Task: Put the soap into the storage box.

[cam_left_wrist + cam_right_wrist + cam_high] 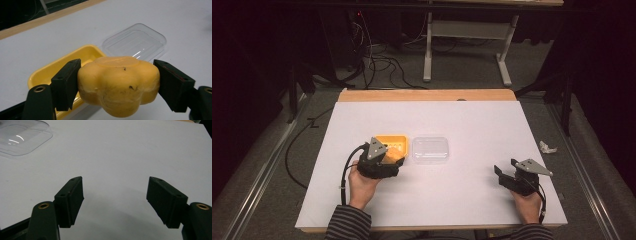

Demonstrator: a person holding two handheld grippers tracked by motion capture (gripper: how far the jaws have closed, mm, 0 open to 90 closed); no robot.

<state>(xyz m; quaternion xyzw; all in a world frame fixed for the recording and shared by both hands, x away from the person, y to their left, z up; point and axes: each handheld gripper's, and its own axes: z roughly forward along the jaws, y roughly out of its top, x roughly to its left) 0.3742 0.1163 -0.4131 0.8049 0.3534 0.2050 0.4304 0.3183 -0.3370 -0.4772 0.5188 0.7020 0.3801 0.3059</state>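
In the high view, the left gripper [382, 162] sits at the near edge of a yellow tray [393, 140] on the white desk [462, 120], a clear plastic lid [430, 149] lies just beside the tray, and the right gripper [512, 176] rests well apart near the desk's right side. In the left gripper view, the jaws clamp a yellow lobed soap-like block [118, 85] from both sides, held just above the tray's near end. In the right gripper view, the jaws stand wide apart over bare desk, holding nothing.
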